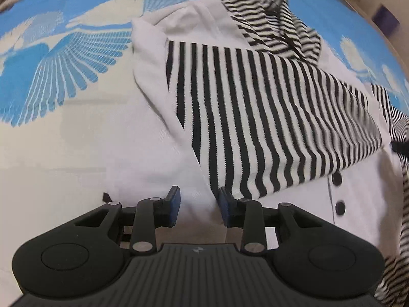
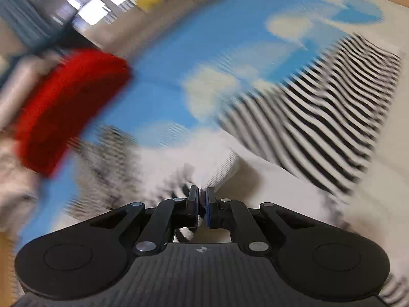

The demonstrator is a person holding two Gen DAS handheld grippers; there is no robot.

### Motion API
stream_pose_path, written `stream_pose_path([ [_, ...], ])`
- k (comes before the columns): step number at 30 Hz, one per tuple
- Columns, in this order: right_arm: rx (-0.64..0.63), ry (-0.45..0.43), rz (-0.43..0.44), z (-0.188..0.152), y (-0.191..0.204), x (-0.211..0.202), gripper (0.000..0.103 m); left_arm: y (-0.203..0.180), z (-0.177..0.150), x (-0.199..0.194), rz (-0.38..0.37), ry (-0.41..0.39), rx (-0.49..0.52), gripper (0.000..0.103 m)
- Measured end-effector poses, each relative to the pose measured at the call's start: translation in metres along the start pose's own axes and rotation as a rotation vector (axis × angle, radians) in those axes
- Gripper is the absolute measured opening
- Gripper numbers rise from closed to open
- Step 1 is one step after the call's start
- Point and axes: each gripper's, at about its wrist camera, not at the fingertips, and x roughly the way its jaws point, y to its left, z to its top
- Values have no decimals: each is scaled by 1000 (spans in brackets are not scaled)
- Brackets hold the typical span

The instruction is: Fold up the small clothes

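The left gripper (image 1: 199, 208) hangs with its jaws partly apart and nothing between them, over the plain white hem of a white garment (image 1: 158, 153) with a black-and-white striped panel folded across it. It lies on a blue bird-print sheet (image 1: 76, 7). The right gripper (image 2: 202, 202) is pinched closed on a striped edge of the garment, the rest blurred beyond.

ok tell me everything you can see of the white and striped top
The top is soft white knit with a black-and-white striped sleeve folded across its front. Two dark buttons sit on its placket. It lies mostly flat on the blue bird-print cover, its striped hood bunched at the far end. The left gripper stands open over its white fabric; the right gripper is shut on striped fabric.
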Motion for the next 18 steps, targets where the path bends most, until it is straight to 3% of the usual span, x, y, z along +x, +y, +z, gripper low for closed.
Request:
stream_pose_path([
  [2, 22, 39, -118, 1, -14, 10, 8, 0, 0, -3, 8, -7, 10, 38],
  [3, 34, 18, -114, 3, -17, 7, 8, -2, 1, -5, 15, -18, 14, 37],
  [5, -24, -78, -68, 8, -9, -9, 8, -6, 4, -12, 6, -61, 7, 37],
  [7, -96, -173, 49, 10, 3, -23, 8, -9, 6, -16, -39, -92, -12, 37],
  [8, -110, -173, 112, 11, 3, -23, 11, -10, 7, -16, -56, -93, -20, 37],
  [11, -102, -16, 225, 15, 0, 1, 19, -10, 6, -3, -44, -47, -28, 37],
  [13, -103, 114, 139, 12, -7, 26, 19, -11, 3, 5, -7, -20, -22, 39],
  [14, -135, 189, 45, 10, -11, 40, 19, -11, 3, 4, -5, -24, -22, 39],
  [16, -103, 180, 58, 10, -17, 37, 19, -11, 6, -2, -21, -49, -37, 39],
  [18, -148, 146, 59, 14, -9, 27, 23, -14, 6, -8, -49, -80, -38, 40],
])
